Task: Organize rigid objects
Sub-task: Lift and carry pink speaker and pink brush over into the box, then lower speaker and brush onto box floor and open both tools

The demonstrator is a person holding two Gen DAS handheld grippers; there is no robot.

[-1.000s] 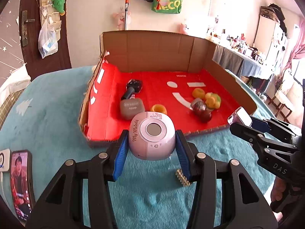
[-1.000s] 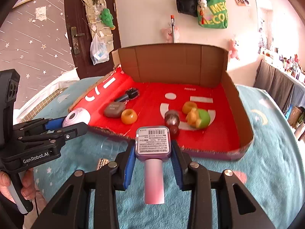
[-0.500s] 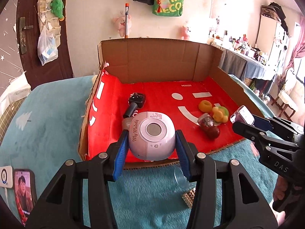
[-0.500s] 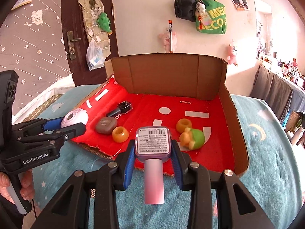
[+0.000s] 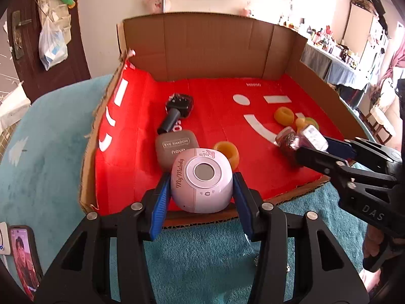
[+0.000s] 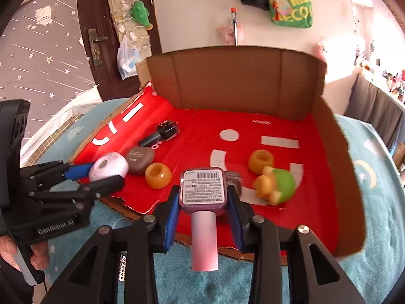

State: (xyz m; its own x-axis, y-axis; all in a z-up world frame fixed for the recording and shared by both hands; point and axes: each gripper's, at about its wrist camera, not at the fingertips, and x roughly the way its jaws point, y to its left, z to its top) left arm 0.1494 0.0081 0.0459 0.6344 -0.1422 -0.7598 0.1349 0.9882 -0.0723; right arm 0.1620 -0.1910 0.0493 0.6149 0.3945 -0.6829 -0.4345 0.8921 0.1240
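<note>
My left gripper (image 5: 201, 191) is shut on a round pink My Melody gadget (image 5: 201, 183), held over the front edge of the red-lined cardboard tray (image 5: 215, 48). My right gripper (image 6: 202, 197) is shut on a purple-capped pink bottle (image 6: 203, 217) with a barcode label, also over the tray's front edge. In the tray lie a black nail-polish bottle (image 5: 177, 110), a grey eye-shadow case (image 5: 176, 147), two orange rings (image 5: 227, 152) (image 5: 284, 115), a dark glittery jar (image 5: 286, 140) and a green and yellow toy (image 6: 277, 185).
The tray sits on a teal plush cover (image 5: 50, 136). A phone (image 5: 24, 261) lies at the left near edge. A small metallic strip (image 6: 122, 266) lies on the cover below the grippers. The tray's cardboard walls rise at the back and right.
Both grippers have moved forward and lower toward the tray with their objects; the tray contents look closer. Grips are unchanged.
</note>
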